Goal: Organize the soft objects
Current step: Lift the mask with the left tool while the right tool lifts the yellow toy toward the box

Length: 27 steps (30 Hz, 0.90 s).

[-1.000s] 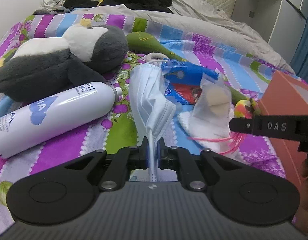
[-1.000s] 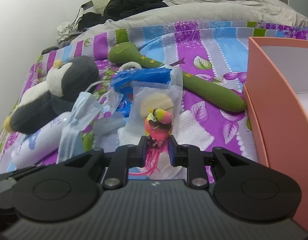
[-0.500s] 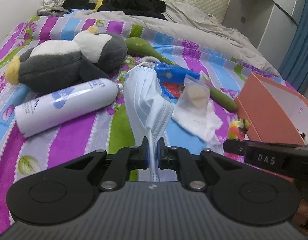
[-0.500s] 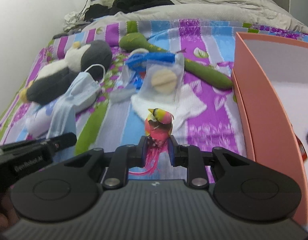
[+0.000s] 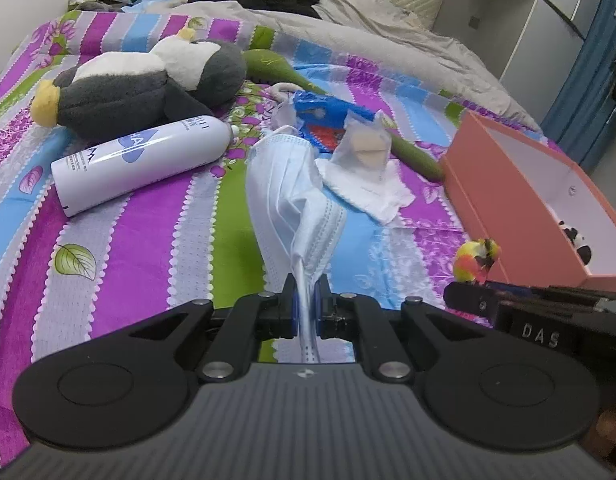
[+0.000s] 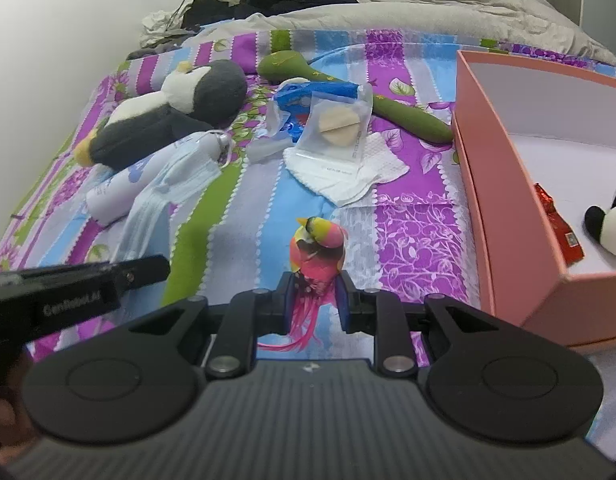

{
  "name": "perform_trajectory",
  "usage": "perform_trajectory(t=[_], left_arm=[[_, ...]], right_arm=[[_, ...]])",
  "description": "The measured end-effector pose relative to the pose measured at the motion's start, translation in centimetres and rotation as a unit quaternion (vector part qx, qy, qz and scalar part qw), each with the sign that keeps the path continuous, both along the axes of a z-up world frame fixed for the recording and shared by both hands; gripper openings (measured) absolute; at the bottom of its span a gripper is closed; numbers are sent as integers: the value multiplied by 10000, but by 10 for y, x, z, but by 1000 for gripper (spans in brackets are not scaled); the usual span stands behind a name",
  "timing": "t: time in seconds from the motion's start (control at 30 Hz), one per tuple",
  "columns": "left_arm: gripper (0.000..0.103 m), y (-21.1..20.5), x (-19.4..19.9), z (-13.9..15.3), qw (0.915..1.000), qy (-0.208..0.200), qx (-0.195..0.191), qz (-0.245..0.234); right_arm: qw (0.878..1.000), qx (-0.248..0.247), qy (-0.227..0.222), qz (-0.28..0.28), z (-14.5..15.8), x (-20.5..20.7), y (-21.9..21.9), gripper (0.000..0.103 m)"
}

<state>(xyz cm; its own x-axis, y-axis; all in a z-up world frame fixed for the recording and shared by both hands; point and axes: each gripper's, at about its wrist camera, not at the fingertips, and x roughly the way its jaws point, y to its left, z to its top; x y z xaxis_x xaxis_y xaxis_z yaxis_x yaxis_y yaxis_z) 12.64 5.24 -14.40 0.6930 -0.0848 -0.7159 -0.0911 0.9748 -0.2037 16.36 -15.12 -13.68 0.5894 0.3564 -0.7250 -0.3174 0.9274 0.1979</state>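
Left wrist: striped bedspread (image 5: 155, 240); left jaws pinch mask (image 5: 291, 200), right jaws hold bird (image 6: 318, 248).

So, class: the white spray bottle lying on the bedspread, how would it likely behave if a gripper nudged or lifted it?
The white spray bottle lies on its side and is round, so a sideways nudge would probably roll it, though the soft bedspread may slow it. Its glossy, rigid-looking wall suggests that it keeps its shape but could slip between narrow pads. Its weight cannot be judged.
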Motion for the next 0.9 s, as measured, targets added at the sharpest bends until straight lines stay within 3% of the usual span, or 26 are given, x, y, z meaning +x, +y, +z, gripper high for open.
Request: perform_trajectory(t=[0.33,0.9], left_arm=[[9,-27,-9,40,9997,-181,22,-155],[9,-84,26,148,9943,-780,-237,-684]], right_arm=[[9998,73,-153,39,30,-14,-18,25],[9953,119,-929,-260,131,2,-64,25]])
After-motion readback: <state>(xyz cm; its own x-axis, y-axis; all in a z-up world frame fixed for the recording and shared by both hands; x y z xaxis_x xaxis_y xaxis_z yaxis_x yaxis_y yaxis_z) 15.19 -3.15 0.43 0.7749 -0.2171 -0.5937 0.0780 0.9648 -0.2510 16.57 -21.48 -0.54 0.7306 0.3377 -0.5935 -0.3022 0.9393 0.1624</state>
